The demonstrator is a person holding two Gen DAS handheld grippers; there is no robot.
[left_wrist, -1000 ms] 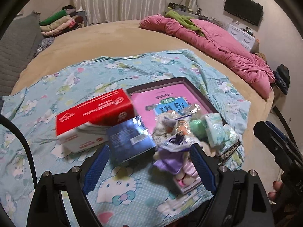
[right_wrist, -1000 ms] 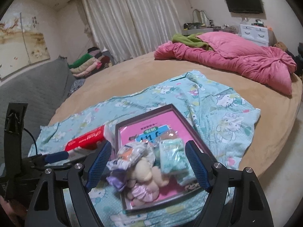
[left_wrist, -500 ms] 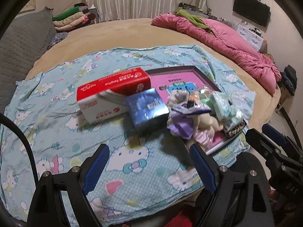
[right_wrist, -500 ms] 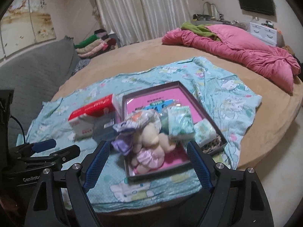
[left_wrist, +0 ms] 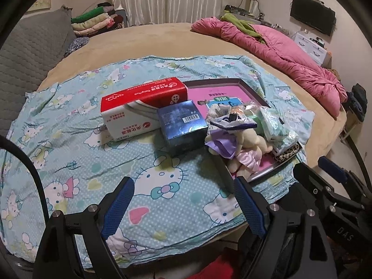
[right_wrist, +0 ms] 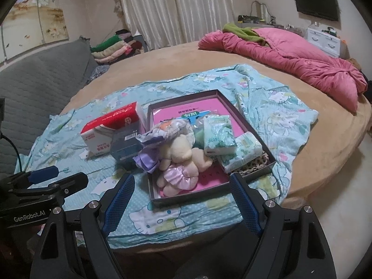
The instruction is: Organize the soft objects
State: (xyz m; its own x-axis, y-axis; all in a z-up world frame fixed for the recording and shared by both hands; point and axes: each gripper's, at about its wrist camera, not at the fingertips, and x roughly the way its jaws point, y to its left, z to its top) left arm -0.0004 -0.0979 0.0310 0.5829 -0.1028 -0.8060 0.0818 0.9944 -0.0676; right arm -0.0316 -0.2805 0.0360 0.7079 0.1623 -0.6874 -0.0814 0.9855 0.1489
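My left gripper (left_wrist: 183, 200), right gripper (right_wrist: 180, 196): both released, empty | ahead: doll (right_wrist: 183, 160), tissue packs (right_wrist: 218, 137) lie in tray (right_wrist: 253, 137) | boxes (left_wrist: 144, 107) outside | looks nearly done

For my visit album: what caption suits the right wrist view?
Open right gripper hovers before a dark shallow tray of plush dolls and tissue packs on a cartoon-cat sheet.

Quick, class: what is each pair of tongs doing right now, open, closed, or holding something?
Left tongs: open, holding nothing, above the blanket.
Right tongs: open, holding nothing, just short of the tray.
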